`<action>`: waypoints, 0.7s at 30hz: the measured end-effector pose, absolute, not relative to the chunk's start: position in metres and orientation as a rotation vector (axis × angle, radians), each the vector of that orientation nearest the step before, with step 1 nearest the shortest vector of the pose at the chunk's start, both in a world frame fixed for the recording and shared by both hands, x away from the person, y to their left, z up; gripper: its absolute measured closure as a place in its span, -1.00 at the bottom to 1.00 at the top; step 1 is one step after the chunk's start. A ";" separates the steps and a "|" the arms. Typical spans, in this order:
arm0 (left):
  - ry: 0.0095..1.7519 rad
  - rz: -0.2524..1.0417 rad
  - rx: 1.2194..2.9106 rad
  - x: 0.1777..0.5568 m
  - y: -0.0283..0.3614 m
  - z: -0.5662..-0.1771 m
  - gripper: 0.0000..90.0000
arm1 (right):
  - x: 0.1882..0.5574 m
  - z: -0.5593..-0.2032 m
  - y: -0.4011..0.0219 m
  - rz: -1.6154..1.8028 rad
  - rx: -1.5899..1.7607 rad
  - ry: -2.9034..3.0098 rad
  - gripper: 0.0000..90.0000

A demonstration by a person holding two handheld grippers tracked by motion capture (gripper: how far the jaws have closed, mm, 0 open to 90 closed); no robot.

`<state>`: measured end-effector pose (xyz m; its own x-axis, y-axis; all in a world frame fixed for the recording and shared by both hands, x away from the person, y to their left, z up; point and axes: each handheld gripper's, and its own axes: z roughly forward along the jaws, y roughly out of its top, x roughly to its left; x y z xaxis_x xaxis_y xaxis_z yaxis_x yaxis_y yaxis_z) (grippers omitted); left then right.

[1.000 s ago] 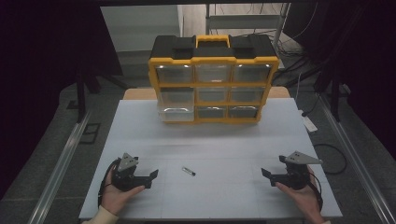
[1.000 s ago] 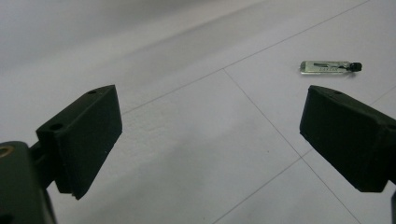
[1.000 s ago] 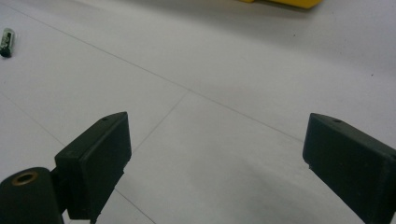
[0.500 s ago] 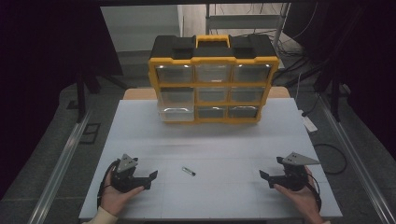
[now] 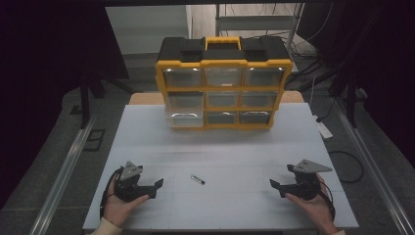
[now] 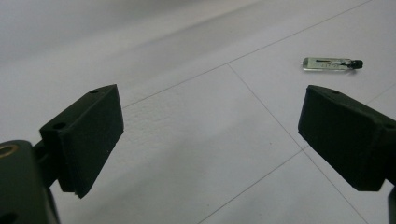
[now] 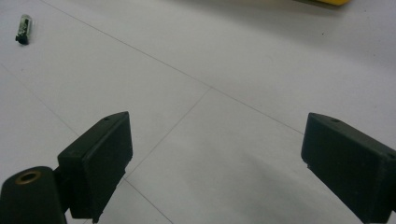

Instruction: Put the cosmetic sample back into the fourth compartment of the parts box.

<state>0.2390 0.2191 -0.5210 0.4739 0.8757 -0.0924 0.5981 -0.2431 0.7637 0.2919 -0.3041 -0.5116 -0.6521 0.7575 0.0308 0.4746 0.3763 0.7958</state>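
Observation:
A small clear vial with a black cap lies on the white table, near the front between both hands. My left gripper rests at the front left, open, its jaws pointing right toward the vial. In the left gripper view the gripper holds nothing, and the vial lies ahead to the upper right. My right gripper rests open at the front right, pointing left. In the right gripper view the gripper is bare, with the vial far off at the upper left.
A yellow and black drawer organizer with clear drawers stands at the table's far edge, its lower left drawer pulled slightly out. Its yellow base peeks in at the top of the right gripper view. Metal rails run along both sides of the table.
The right gripper has edged slightly to the left. The left gripper and the vial have stayed put.

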 end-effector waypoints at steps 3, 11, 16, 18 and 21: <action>1.223 0.450 1.959 0.241 0.218 -0.520 -0.83 | 0.292 -0.512 -0.305 1.156 1.086 2.301 -0.79; 1.200 0.439 1.971 0.245 0.212 -0.517 -0.83 | 0.290 -0.511 -0.308 1.168 1.082 2.277 -0.77; 1.193 0.438 1.974 0.246 0.210 -0.515 -0.82 | 0.289 -0.510 -0.308 1.167 1.081 2.276 -0.77; 1.192 0.442 1.979 0.246 0.208 -0.514 -0.81 | 0.289 -0.511 -0.308 1.166 1.082 2.276 -0.77; 1.197 0.442 1.978 0.247 0.206 -0.512 -0.79 | 0.288 -0.509 -0.308 1.169 1.076 2.259 -0.76</action>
